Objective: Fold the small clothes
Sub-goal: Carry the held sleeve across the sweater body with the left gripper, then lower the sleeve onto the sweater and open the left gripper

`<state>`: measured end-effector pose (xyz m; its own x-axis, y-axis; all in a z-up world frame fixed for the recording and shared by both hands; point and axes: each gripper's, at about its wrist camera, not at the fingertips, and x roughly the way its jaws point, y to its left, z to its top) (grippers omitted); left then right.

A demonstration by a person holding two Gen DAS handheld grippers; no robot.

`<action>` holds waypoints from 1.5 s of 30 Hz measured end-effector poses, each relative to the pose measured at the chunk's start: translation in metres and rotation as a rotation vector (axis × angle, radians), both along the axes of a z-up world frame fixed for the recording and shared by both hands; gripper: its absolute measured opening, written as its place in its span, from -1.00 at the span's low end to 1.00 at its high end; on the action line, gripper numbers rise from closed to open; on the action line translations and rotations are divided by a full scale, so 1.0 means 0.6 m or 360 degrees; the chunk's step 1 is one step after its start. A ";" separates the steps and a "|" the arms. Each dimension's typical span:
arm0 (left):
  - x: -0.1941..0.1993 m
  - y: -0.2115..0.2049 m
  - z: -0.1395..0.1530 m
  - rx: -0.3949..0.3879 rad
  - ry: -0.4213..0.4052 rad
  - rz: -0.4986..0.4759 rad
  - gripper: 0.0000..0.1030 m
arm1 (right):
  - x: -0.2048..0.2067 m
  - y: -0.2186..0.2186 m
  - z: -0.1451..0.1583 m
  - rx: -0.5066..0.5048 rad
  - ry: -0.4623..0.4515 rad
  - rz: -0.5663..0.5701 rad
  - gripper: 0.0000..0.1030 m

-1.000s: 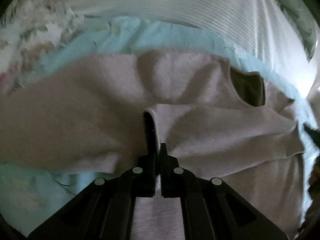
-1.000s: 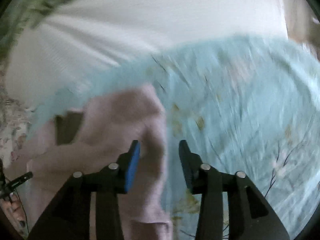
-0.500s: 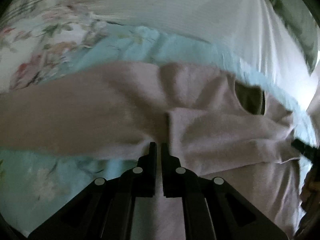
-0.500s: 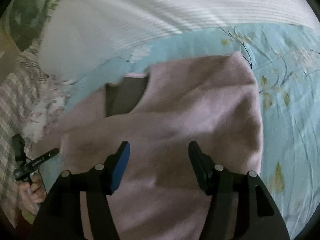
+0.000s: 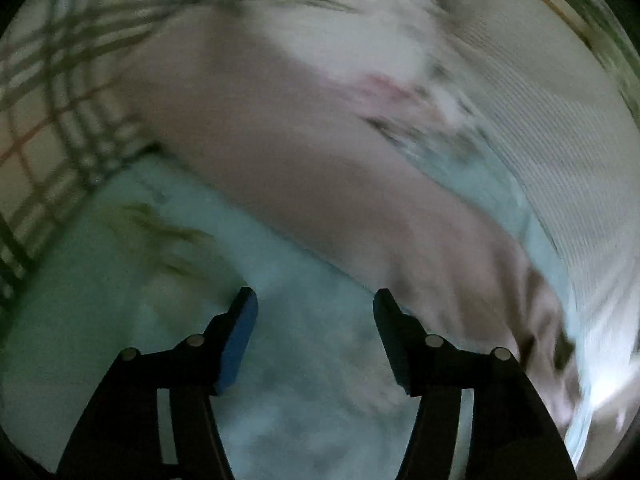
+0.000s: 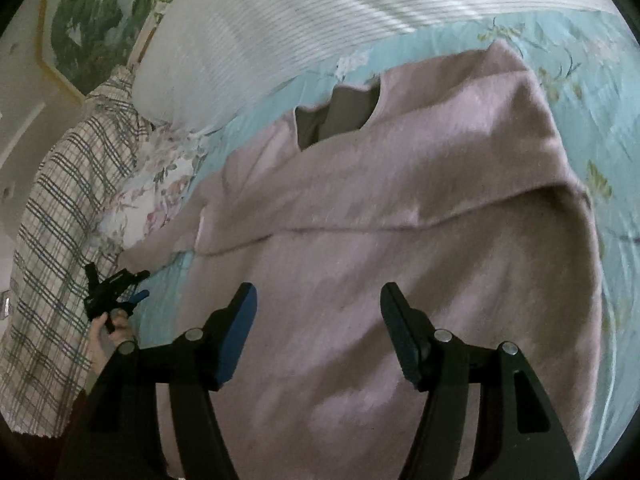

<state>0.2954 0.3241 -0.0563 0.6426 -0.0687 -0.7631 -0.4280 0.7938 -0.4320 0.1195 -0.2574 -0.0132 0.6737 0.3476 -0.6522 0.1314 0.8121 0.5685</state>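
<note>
**A:** Sweater status, please: where is it, and do you have hold of it?

**B:** No hold at all. My pink sweater [image 6: 400,208] lies spread on the light-blue floral bedsheet [image 6: 608,92], neckline toward the striped white pillow [image 6: 280,20], with one flap already folded across its body, so a crease runs side to side. My right gripper [image 6: 318,300] hovers over the lower half, jaws wide, nothing between the pads.

**A:** And the left?

**B:** My left gripper [image 5: 316,304] has just been opening; its jaws stand well apart over bare sheet, with the sweater's edge just beyond the fingertips. That view is blurred. In the right wrist view I see it small at the sweater's left edge, beside the plaid fabric [image 6: 60,216].

**A:** Why both empty?

**B:** My guess: the sideways fold is laid, so I let go to take a fresh grip, probably on the hem, to bring the bottom up toward the neckline.
</note>
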 end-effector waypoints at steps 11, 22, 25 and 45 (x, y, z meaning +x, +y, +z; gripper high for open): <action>0.081 0.146 0.011 0.0133 -0.0036 0.0372 -0.84 | -0.009 0.026 -0.001 -0.0004 0.0023 0.0058 0.27; -0.001 -0.038 0.164 0.0330 -0.0448 -0.0066 -0.95 | -0.038 0.010 0.005 0.0023 -0.0037 -0.0002 0.27; -0.004 -0.155 0.198 0.0337 -0.0545 -0.0300 -0.95 | -0.051 0.001 0.010 0.0039 -0.0062 -0.0035 0.27; 0.012 -0.766 0.106 0.0300 -0.0458 -0.1292 -0.94 | -0.166 -0.128 0.001 0.0069 -0.0096 -0.0377 0.27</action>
